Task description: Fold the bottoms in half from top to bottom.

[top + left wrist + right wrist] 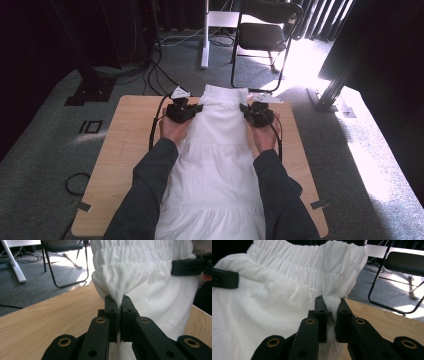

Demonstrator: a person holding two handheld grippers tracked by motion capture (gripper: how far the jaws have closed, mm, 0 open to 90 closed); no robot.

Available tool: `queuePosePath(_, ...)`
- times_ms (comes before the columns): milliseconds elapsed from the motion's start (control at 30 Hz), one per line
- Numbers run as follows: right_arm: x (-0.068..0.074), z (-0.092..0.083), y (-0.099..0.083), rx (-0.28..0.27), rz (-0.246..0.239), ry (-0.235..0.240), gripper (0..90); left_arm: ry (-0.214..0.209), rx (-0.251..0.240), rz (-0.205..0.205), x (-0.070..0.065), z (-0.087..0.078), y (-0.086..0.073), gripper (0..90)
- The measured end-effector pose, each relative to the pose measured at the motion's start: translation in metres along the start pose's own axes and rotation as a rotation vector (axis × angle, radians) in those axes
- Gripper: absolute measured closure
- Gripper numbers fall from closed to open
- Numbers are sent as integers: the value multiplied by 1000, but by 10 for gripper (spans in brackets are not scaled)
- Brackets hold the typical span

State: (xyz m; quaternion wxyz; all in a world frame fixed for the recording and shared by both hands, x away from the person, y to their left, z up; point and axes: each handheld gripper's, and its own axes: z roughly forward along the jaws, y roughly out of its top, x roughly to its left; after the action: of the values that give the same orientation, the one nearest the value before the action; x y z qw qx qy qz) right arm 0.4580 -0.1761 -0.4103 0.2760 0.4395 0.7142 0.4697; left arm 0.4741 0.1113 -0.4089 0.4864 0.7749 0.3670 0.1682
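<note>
The person is standing at the wooden table (130,145) and working on a white gathered skirt (215,170) that is lying lengthwise down its middle, waistband at the far end. The left gripper (186,111) is pinching a fold of cloth at the skirt's left edge just below the elastic waistband, and the right gripper (254,113) is clamping the matching spot on the right edge; both sets of jaws are pressed together on fabric. It looks to me like the lifting step of a fold or a reposition, with the top end being held at both sides. The next move is probably calling for both hands travelling evenly, so the cloth is not skewing or slipping out. The hem is running off the bottom of the high view, and the forearms are covering part of the skirt's sides. A black chair (265,30) is standing beyond the table.
</note>
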Motion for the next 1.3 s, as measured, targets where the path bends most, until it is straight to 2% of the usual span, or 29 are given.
queuePosePath(133, 5, -12, -7, 1, -43, 17, 827, -29, -4, 28, -8, -12, -7, 872)
queuePosePath(200, 6, -22, -12, -9, -42, 43, 826, -52, -5, 49, -14, -23, -11, 871)
queuePosePath(367, 17, -50, -26, -25, -60, 93, 826, -75, -16, 105, -34, -46, -25, 869)
queuePosePath(400, 19, -56, -30, -25, -67, 103, 825, -94, -21, 106, -39, -53, -30, 868)
queuePosePath(567, 30, -81, -48, -33, -92, 140, 824, -132, -21, 125, -58, -74, -53, 866)
queuePosePath(733, 41, -100, -65, -18, -105, 167, 823, -163, -8, 129, -72, -85, -74, 864)
queuePosePath(900, 51, -116, -90, 14, -111, 191, 822, -207, 47, 113, -86, -91, -104, 860)
queuePosePath(1033, 60, -126, -116, 61, -117, 209, 822, -228, 127, 121, -97, -90, -131, 859)
queuePosePath(1167, 69, -131, -149, 139, -103, 234, 821, -254, 235, 127, -105, -84, -161, 856)
queuePosePath(1200, 71, -131, -157, 164, -96, 243, 821, -254, 235, 127, -105, -84, -161, 854)
queuePosePath(1233, 72, -130, -166, 187, -90, 249, 821, -268, 284, 122, -108, -80, -174, 854)
queuePosePath(1300, 74, -126, -184, 244, -68, 259, 820, -268, 328, 127, -111, -75, -186, 854)
